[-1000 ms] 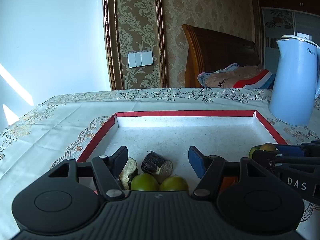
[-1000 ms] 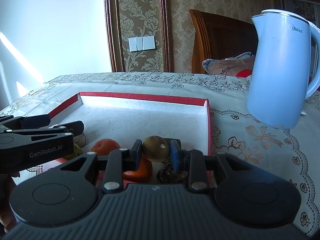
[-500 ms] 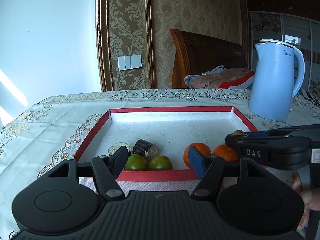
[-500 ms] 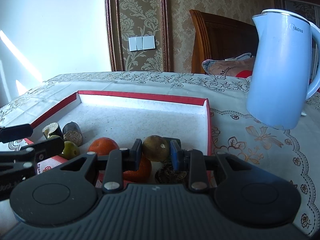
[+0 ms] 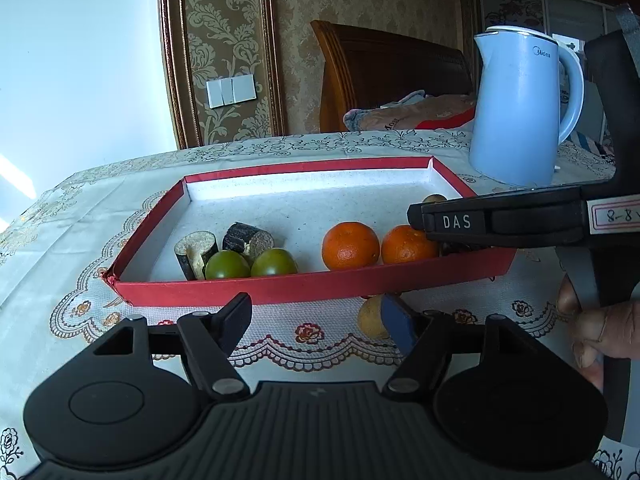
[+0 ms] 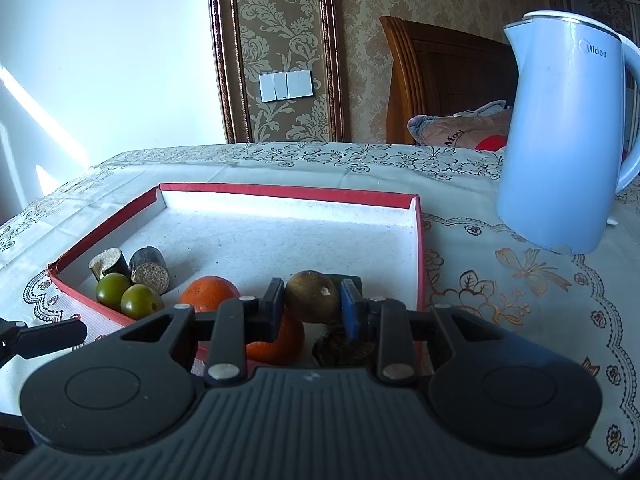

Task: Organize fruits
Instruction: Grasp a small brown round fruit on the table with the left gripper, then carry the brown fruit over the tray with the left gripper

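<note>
A round, brownish-green fruit [image 6: 312, 297] with a dull, speckled skin and a pale stem scar was held pinched between the jaws of the right gripper [image 6: 312, 306], above the near right corner of a red-walled tray [image 6: 418, 248] lined in white. Just below it, a dark, wrinkled fruit [image 6: 340, 346] was partly seen, and two oranges [image 5: 350, 245] were lined up beside it along the near wall. Further left, two glossy green fruits [image 5: 227, 265] were set touching each other, with two short dark-barked sugarcane pieces [image 5: 248, 238] stood just behind them, their pale cut ends shown. Outside the tray, a yellowish fruit [image 5: 370, 317] was left on the embroidered tablecloth [image 5: 72, 216], just beside the blue pad of the left gripper [image 5: 316, 316]. That gripper's jaws were spread wide and had just been opening, with nothing gripped between them. A hand [image 5: 600, 332] was seen on the right gripper's handle. A pale blue electric kettle [image 6: 560, 144] was stood on the cloth to the right of the tray, well apart from the fruit
</note>
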Demonstrator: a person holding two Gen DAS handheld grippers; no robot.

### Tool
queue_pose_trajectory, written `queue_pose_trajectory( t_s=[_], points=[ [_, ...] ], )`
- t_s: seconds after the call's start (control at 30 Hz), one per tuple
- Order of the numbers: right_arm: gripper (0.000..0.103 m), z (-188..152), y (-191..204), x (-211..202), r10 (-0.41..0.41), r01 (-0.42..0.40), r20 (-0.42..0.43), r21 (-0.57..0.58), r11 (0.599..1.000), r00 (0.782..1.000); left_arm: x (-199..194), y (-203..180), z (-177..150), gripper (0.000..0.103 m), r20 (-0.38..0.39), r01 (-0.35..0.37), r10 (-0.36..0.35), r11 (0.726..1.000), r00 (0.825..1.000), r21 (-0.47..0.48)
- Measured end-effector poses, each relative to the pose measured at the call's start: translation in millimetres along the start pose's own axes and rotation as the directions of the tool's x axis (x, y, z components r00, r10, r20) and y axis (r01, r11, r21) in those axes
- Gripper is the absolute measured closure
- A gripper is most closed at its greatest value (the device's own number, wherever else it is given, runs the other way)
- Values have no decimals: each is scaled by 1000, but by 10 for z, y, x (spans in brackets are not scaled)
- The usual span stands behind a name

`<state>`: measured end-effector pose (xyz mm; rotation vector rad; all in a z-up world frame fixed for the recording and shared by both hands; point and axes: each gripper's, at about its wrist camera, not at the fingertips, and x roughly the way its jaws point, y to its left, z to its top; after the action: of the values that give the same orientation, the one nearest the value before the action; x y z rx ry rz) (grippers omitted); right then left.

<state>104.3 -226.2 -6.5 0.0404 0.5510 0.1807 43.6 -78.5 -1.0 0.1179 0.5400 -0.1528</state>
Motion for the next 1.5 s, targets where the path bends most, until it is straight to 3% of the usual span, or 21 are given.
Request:
queue_pose_trajectory(
  t_s=[0.17, 0.3, 0.53, 0.6, 0.67, 0.77, 0.9, 1.1, 1.23, 1.33, 1.4, 1.5],
  points=[
    [75, 1, -4, -5, 4, -4, 0, 2, 1000, 1000, -98, -23, -40, 32, 25, 71, -72, 997, 997, 17],
    [75, 3, -4, -5, 7, -7, -1, 3, 1000, 1000, -59, -110, -40, 32, 20, 65, -66, 997, 998, 51],
    [75, 2, -3, -3, 7, -7, -1, 4, 1000, 1000, 138, -95, 16, 32, -56, 56, -56, 998, 997, -2],
    [75, 2, -4, -5, 7, -7, -1, 4, 1000, 1000, 179, -87, 9, 39, -76, 57, -58, 998, 995, -8],
    [75, 1, -3, -7, 7, -7, 0, 5, 1000, 1000, 189, -73, 3, 56, -84, 59, -60, 998, 995, -14],
    [75, -1, -5, -6, 7, -7, 1, 8, 1000, 1000, 185, -61, -5, 68, -84, 62, -63, 998, 994, -18],
    [75, -4, -10, -9, 5, -5, 3, 8, 1000, 1000, 141, -81, -11, 75, -62, 37, -37, 999, 997, 0],
    [74, -9, -5, -17, 0, 0, 6, 10, 1000, 1000, 47, -70, 45, 75, 0, -22, 22, 1000, 1000, 4],
    [74, -14, 18, -22, -10, 10, 9, 8, 1000, 1000, 42, -6, 179, 75, 29, -39, 41, 998, 999, -48],
    [74, -18, 28, -23, -19, 19, 11, 9, 1000, 1000, 26, -25, 269, 75, 76, -105, 108, 993, 991, -44],
    [74, -19, 30, -25, -21, 21, 12, 12, 1000, 1000, 12, 40, 329, 75, 80, -80, 86, 993, 993, -85],
    [74, -17, 42, -32, -32, 31, 21, 12, 999, 999, 15, 73, 382, 75, 106, -109, 120, 989, 987, -102]
  ],
)
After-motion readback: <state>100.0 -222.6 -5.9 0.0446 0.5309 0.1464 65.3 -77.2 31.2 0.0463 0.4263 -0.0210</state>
